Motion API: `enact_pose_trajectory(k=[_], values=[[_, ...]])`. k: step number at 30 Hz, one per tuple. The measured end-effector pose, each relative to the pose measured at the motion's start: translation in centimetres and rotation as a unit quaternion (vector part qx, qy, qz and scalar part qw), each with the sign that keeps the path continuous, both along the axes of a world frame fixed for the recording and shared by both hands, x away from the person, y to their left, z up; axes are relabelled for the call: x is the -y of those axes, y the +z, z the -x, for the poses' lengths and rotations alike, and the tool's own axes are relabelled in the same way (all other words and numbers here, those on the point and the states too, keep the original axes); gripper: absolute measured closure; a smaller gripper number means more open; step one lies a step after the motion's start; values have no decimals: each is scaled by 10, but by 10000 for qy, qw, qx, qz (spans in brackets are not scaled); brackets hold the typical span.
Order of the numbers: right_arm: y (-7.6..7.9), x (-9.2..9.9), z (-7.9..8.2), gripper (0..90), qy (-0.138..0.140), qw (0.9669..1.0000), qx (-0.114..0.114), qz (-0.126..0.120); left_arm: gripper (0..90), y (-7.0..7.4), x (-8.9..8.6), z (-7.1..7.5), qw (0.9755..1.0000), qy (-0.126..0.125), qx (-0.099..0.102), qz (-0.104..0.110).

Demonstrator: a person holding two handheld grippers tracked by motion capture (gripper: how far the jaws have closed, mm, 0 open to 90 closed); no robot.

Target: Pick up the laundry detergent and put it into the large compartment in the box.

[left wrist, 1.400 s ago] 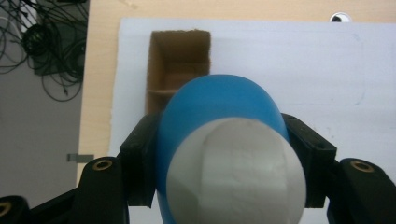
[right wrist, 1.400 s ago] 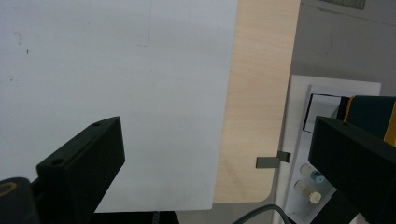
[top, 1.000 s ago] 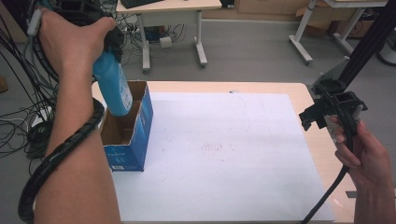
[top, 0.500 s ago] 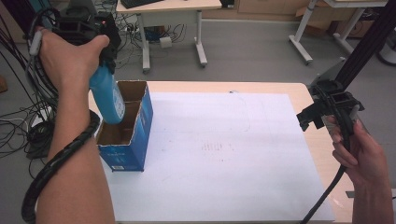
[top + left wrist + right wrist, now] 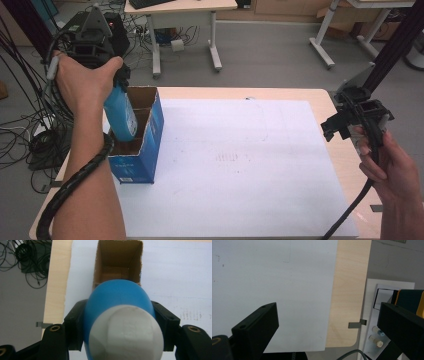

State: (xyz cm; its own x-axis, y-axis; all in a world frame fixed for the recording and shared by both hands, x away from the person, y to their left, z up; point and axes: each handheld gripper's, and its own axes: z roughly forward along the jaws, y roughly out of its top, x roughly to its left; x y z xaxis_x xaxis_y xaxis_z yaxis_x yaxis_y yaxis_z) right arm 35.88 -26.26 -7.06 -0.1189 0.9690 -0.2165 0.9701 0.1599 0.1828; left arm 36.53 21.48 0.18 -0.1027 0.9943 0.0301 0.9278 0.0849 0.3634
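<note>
My left gripper (image 5: 119, 86) is shut on a blue bottle (image 5: 120, 116) with a white cap (image 5: 126, 333), held cap-up and tilted a little. The bottle's lower end dips into the open top of a cardboard box (image 5: 144, 152) with blue printed sides, standing at the table's left. In the left gripper view the black jaws of my left gripper (image 5: 120, 315) press on both sides of the bottle (image 5: 117, 296), and the box's brown inside (image 5: 117, 257) lies straight beyond it. My right gripper (image 5: 340, 127) hovers at the table's right edge, open and holding nothing (image 5: 328, 322).
A large white sheet (image 5: 240, 165) covers most of the wooden table (image 5: 327, 102). Desks (image 5: 180, 7) and tangled cables (image 5: 30, 135) stand on the floor behind and to the left. A white panel with small parts (image 5: 374, 340) lies past the table's right corner.
My left hand has come down with the bottle, from above the box to its lower end inside the box's opening. The right hand has kept still.
</note>
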Motion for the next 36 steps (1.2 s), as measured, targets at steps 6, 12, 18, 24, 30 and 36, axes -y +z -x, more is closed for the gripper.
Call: enact_pose_trajectory(k=[6, 12, 18, 24, 30, 36], values=[[0, -1, 1, 32, -10, 10000, 5, -9, 381, -13, 1, -2, 10000, -53, -34, -10], [-1, -1, 0, 32, -17, 10000, -16, -24, 381, -29, 6, -7, 9997, -99, -183, -124], [-2, 0, -1, 32, -45, 10000, -13, -16, 381, -46, 3, -7, 9996, -158, -214, -99], [-3, -4, -3, 32, -33, 10000, -39, 12, 381, -62, 3, -13, 9993, -157, -338, -103], [-5, -5, -3, 32, -42, 10000, -44, 13, 381, -76, 1, -15, 9990, -222, -385, -70], [-8, -5, -5, 32, -56, 10000, -79, 5, 381, -93, 0, -17, 9987, -221, -456, -57]])
